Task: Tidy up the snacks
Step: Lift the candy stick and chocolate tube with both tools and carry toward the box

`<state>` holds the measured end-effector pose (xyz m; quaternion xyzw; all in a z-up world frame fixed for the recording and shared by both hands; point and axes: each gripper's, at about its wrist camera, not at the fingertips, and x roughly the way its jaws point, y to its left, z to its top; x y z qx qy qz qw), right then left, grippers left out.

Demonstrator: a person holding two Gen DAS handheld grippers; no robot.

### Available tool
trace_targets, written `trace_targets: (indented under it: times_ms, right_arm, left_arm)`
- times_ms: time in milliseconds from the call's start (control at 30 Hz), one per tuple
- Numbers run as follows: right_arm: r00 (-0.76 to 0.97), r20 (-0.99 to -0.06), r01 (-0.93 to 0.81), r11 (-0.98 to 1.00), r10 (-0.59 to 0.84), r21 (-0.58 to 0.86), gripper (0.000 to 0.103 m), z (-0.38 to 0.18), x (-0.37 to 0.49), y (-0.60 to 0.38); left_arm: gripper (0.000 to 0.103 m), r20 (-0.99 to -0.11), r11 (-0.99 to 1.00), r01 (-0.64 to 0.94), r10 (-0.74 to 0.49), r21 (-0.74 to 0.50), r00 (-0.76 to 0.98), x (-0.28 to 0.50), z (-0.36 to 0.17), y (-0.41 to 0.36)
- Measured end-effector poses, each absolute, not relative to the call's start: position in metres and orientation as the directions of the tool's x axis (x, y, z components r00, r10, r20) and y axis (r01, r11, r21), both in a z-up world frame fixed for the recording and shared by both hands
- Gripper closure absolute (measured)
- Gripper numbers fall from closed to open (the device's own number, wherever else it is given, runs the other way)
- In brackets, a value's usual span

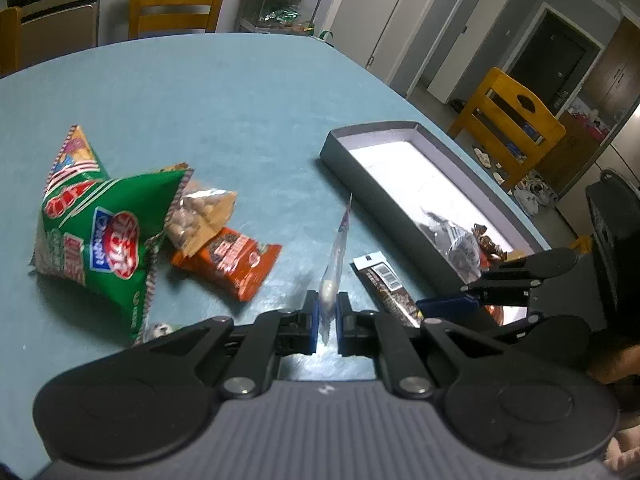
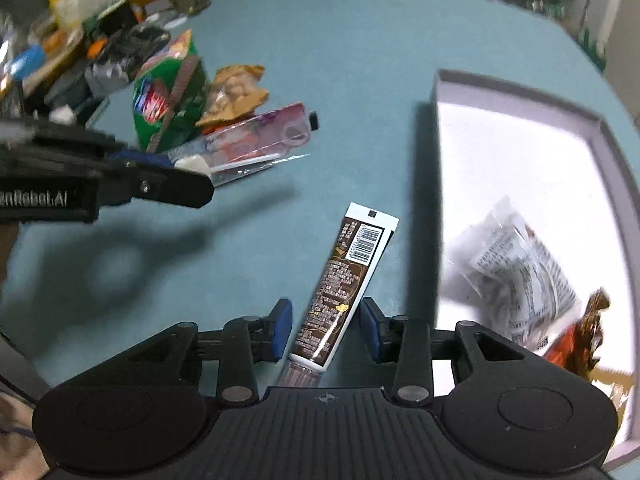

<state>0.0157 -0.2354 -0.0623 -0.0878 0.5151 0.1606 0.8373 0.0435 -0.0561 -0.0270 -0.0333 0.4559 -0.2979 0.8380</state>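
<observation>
A few snacks lie in our box [image 2: 520, 92]; several wait on the bench [image 1: 224, 92]. Our left gripper [image 1: 327, 312] has jaws clamped on a clear packet [image 1: 338, 256], and our right gripper [image 2: 326, 330] has jaws apart around the chocolate bar [image 2: 344, 284].

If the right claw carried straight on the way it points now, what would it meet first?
Probably the brown chocolate bar wrapper: it lies on the teal table between the open pads of the right claw, untouched. Depth is unclear, so the pads may reach the tabletop beside it.

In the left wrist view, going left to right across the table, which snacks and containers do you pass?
Green chip bag → orange snack packet → clear packet pinched in the left gripper → brown bar → grey tray.
</observation>
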Motion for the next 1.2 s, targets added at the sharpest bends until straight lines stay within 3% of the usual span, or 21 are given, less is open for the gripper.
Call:
trace_targets:
  times_ms: [67,133,200,767,1200]
  right_arm:
    - [0.447,-0.882,-0.377,0.926,0.15,-0.034,0.063,-0.065,0.008,-0.229]
    - [0.479,-0.866,-0.41,0.909,0.146,-0.074,0.074,-0.067,-0.001,-0.224]
    - [0.5,-0.854,-0.423,0.901,0.146,-0.093,0.078,-0.068,-0.008,-0.22]
    - [0.587,-0.777,-0.258,0.962,0.226,0.084,0.079,-0.018,0.0,-0.236]
    - [0.626,-0.746,-0.223,0.969,0.227,0.108,0.079,-0.002,0.006,-0.266]
  left_arm:
    - [0.1,-0.745,0.818,0.468,-0.533,-0.333,0.401,0.043,-0.029,-0.051]
    - [0.1,-0.743,0.816,0.47,-0.537,-0.338,0.399,0.042,-0.029,-0.046]
    - [0.1,-0.74,0.811,0.473,-0.545,-0.344,0.395,0.041,-0.031,-0.042]
    - [0.1,-0.708,0.788,0.495,-0.581,-0.365,0.401,0.044,-0.029,-0.023]
    - [0.1,-0.694,0.782,0.521,-0.585,-0.342,0.42,0.056,-0.014,-0.055]
